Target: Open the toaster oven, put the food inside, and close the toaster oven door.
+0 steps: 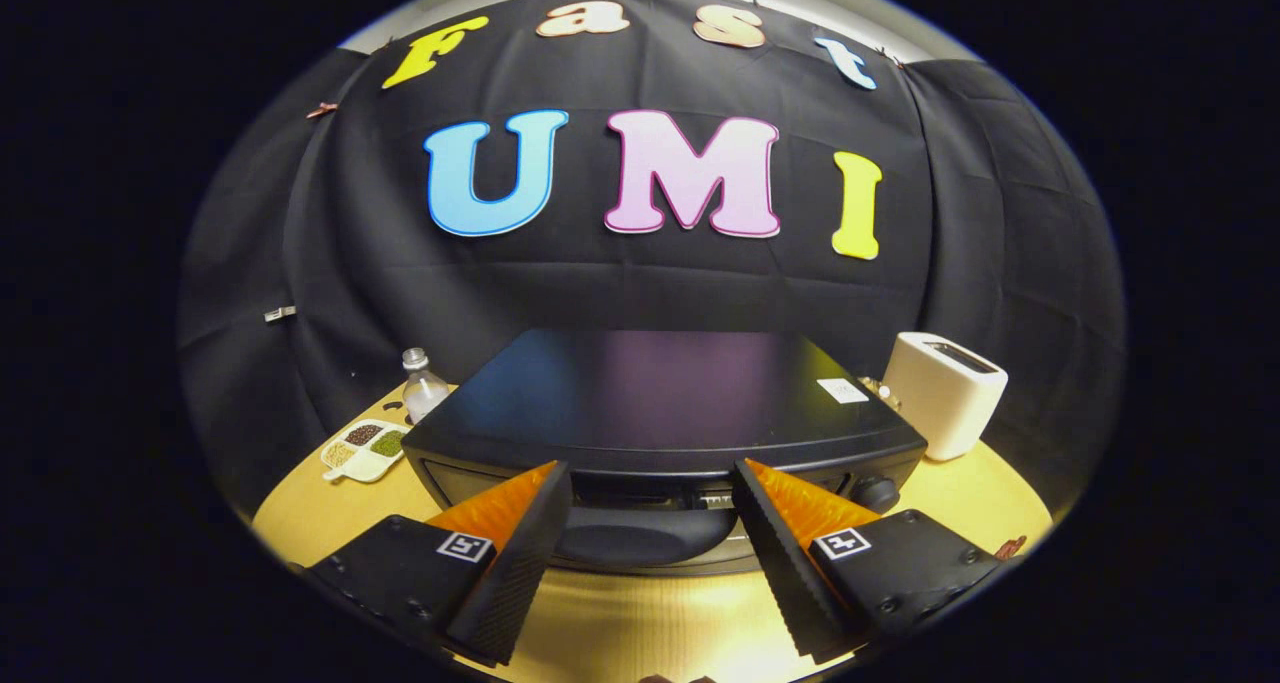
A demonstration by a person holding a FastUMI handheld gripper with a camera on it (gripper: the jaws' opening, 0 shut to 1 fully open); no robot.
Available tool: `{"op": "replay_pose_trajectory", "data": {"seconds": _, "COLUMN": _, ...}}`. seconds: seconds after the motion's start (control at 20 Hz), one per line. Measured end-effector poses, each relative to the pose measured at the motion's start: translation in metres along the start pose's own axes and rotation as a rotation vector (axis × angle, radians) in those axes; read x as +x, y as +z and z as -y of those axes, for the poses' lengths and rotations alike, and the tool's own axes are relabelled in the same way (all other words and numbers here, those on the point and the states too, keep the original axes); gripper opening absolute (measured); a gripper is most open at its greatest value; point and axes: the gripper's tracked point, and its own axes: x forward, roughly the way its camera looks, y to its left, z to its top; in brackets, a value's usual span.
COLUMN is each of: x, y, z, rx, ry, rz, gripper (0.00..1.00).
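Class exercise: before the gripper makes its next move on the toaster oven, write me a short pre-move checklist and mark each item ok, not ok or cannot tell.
1. Gripper fingers apart and holding nothing: ok.
2. Toaster oven just ahead of the fingers: ok.
3. Door handle between the fingers: ok.
4. Door fully shut now: cannot tell.
5. White toaster and compartment dish stand off to the oven's sides: ok.
6. Food to load located: cannot tell.

Tongs (650, 478) spread wide — both fingers apart, nothing pressed between them.
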Motion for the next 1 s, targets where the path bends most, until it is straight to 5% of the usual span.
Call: {"op": "replay_pose_trajectory", "data": {"seconds": 1.0, "x": -0.084, "y": -0.084, "z": 0.003, "rx": 0.011, "ry": 0.055, "rz": -0.128, "gripper": 0.98}}
